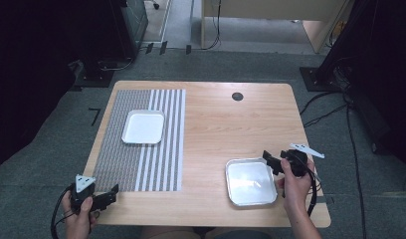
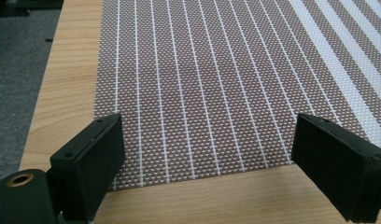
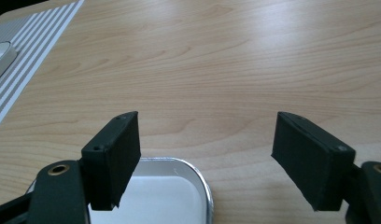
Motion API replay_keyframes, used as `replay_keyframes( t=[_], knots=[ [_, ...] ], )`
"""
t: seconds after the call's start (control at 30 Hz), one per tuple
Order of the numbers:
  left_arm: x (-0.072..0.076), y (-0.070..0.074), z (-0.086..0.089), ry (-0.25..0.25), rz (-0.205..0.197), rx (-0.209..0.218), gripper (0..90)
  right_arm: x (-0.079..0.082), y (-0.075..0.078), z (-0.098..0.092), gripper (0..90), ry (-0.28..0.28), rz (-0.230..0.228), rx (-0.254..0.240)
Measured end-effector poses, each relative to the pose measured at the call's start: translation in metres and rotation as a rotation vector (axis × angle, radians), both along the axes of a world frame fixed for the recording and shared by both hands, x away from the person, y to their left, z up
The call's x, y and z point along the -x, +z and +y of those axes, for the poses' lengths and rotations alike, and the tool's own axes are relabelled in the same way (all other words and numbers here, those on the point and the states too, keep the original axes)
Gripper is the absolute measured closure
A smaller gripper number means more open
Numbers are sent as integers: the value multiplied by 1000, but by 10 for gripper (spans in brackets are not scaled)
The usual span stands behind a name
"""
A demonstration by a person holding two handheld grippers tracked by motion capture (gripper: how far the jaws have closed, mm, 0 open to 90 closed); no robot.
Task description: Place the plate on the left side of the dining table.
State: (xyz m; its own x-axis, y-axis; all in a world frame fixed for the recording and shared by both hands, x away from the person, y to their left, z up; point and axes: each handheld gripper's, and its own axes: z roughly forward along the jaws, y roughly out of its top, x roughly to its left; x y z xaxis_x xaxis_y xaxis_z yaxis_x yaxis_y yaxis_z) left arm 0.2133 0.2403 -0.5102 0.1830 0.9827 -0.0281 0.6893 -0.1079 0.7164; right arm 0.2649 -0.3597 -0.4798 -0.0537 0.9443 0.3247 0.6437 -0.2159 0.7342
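Your right gripper [image 1: 268, 160] is at the far right corner of the metal tray [image 1: 250, 182], which lies on the bare wood of the table [image 1: 226, 119] near your right hand [image 1: 295, 181]. Its jaws stand wide apart and hold nothing; in the right gripper view you see the rounded corner of this tray [image 3: 179, 186] just below the left jaw, and between the jaws there is only wood. I cannot tell if a jaw touches the rim. Your left gripper [image 1: 111, 194] is at the near left corner of the table, just beside the near edge of the striped placemat [image 1: 141, 144]. Its jaws are also wide open and empty; in the left gripper view the near edge of the placemat [image 2: 202, 116] runs between them. A second tray, the white tray [image 1: 143, 126], lies on the far part of the placemat, well apart from both of your grippers. The metal tray is empty and stands flat on the table.
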Motion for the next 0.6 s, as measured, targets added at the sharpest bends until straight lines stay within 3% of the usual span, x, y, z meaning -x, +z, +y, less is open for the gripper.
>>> replay_keyframes(
  t=[0.3,0.5,0.6],
  knots=[
    [-1,-3,6,2,9,33,97,17,-3,-20,240,-30,3,30],
    [0,-5,4,-5,-2,16,97,27,-10,-36,241,-53,20,46],
    [1,-5,6,-8,-9,27,98,33,-14,-46,243,-70,29,45]
  ],
)
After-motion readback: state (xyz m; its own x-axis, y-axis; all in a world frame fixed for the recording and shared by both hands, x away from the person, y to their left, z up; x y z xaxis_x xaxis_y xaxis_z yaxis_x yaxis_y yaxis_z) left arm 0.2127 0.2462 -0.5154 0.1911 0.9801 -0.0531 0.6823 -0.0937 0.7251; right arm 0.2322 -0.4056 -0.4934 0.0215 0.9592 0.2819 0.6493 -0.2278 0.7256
